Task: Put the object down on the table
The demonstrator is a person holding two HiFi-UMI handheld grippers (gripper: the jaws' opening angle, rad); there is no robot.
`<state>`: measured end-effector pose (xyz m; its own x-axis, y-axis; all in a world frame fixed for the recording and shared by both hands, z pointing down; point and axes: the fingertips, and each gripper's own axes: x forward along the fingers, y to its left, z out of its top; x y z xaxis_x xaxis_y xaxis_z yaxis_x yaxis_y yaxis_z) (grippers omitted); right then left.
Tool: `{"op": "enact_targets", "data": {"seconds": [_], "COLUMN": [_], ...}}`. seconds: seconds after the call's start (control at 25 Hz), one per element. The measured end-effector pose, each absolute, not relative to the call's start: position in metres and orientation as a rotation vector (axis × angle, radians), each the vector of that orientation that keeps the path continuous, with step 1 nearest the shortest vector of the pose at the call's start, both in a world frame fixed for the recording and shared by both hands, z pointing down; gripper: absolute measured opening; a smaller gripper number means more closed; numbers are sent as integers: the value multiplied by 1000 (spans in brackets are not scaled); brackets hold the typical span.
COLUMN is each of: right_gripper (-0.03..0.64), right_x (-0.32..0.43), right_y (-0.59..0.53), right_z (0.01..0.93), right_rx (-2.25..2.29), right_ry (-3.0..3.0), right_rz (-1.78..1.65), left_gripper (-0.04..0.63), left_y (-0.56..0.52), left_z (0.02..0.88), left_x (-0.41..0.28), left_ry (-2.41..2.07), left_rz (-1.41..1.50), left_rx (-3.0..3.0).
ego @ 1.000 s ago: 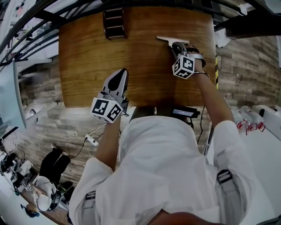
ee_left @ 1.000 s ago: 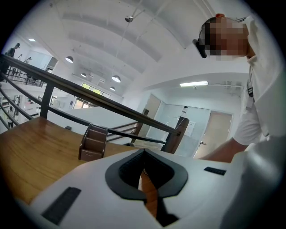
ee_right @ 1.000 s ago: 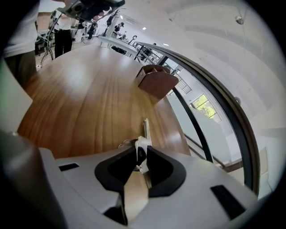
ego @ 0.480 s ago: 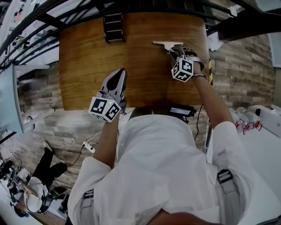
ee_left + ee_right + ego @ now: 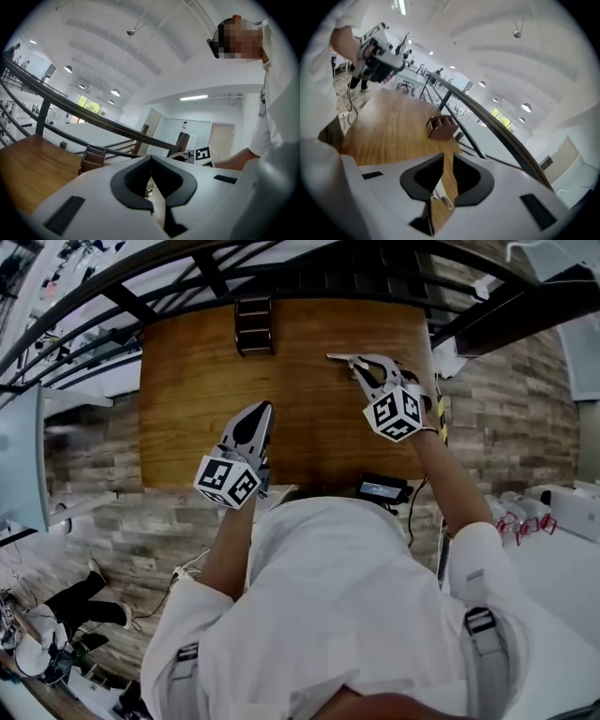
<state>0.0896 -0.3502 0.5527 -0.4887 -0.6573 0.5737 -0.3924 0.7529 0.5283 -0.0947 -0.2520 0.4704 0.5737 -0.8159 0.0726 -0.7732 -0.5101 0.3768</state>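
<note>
T-shaped object [image 5: 345, 357] lies flat on the wood-grain bench [image 5: 187, 381]. Its white bar runs left-right, roughly parallel to the far edge. Right tool [image 5: 372, 364] is just behind it, jaws parted, a silvery bit low in the gap. Left tool [image 5: 262, 412] is closed and empty, above the near edge. Brown slotted holder [image 5: 254, 324] sits at the far edge, black railing beyond. Plank floor, white hall.
</note>
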Motion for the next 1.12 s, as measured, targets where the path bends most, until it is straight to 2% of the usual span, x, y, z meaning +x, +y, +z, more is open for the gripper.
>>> {"op": "enact_targets", "data": {"seconds": [0.28, 0.56, 0.88, 1.12], "right_gripper": [38, 29, 26, 26], "right_x": [66, 87, 145, 187], "right_y": [-311, -275, -248, -232], "right_z": [418, 329, 293, 312], "right_rx": [978, 1211, 1614, 1760], "right_ry": [-2524, -2779, -2835, -2766], "right_rz": [-305, -138, 22, 96], "left_gripper": [15, 15, 15, 15], "left_y": [-240, -228, -217, -201], "left_z": [436, 392, 359, 346], "left_x": [-99, -104, -110, -113], "left_ry": [-1297, -1308, -1400, -1498], "left_rz": [-215, -255, -255, -271], "left_rx": [2485, 2555, 2584, 2555]}}
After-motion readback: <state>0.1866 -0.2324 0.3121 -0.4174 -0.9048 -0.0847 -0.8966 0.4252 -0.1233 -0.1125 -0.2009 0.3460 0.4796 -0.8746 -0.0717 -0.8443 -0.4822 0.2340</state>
